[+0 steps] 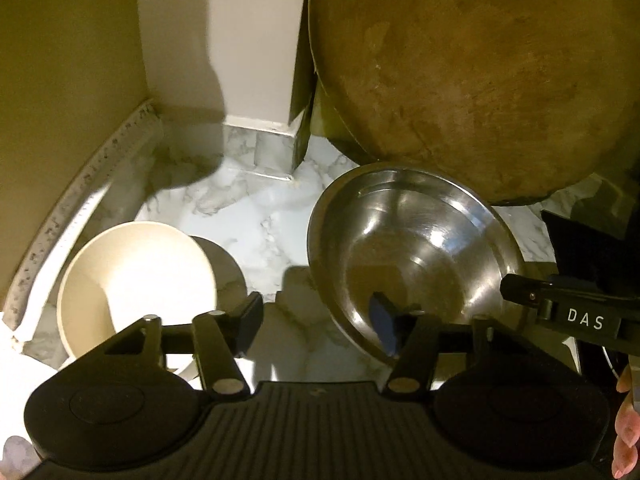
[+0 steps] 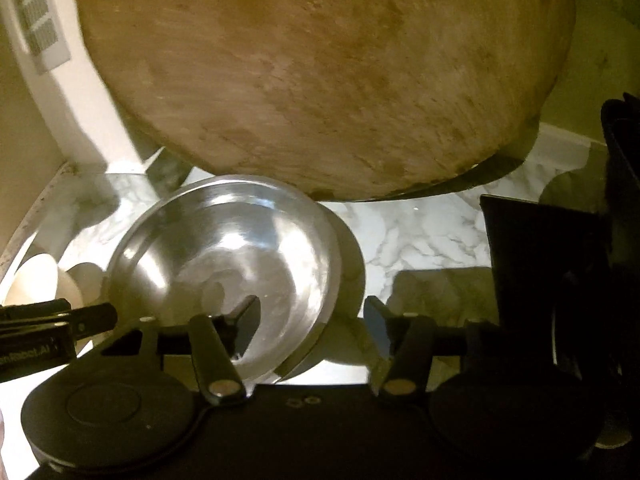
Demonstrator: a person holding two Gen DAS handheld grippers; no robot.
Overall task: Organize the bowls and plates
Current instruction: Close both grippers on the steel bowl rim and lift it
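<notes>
A steel bowl (image 1: pixel 416 252) (image 2: pixel 224 256) sits on the marble counter (image 1: pixel 256 216) in front of a big round wooden board (image 1: pixel 472 72). My left gripper (image 1: pixel 316 324) is open and straddles the bowl's left rim, with one finger inside and one outside, and no pad presses on the metal. My right gripper (image 2: pixel 312 326) is open too and straddles the opposite rim the same way. A white bowl (image 1: pixel 136 276) (image 2: pixel 36 280) stands to the left of the steel one, outside the left gripper's fingers.
The wooden board (image 2: pixel 320 80) leans against the wall and overhangs the steel bowl's far rim. A black object (image 2: pixel 540 260) stands on the right. A wall corner and a speckled counter edge (image 1: pixel 80 192) close off the left. A person's fingertips (image 1: pixel 626 432) show at the lower right.
</notes>
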